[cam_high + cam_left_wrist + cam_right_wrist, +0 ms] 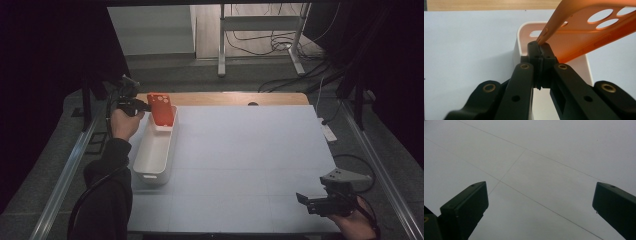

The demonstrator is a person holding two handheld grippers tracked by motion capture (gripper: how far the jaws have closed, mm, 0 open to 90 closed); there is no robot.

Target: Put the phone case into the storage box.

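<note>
Left tool [539,46], in the middle of the left gripper view: clenched tight on the thin edge of the orange phone case [584,32]. Case sticking up and off to the upper right of that frame, three round holes near its top corner. Right under it, the open end of the white bin [517,47], with an orange glow on its inner wall.

In the high view, left tool [145,106] in the upper left of the frame, held in the left hand [124,124]. Orange phone case [161,109] tilted, hanging over the far end of the white bin [150,172]. Bottom edge of the case near the bin's rim; touching or not, cannot tell. Long bin lying on the left part of the white tabletop [250,160], a dark sleeve [107,190] just beside it.

Right tool [303,200] low in the right corner of the high view, held in the right hand [356,225], well apart from the bin. In the right gripper view, right tool [540,202] released, jaws wide apart, nothing between them. Behind them, bare white tabletop [536,157] with thin lines across it.
</note>
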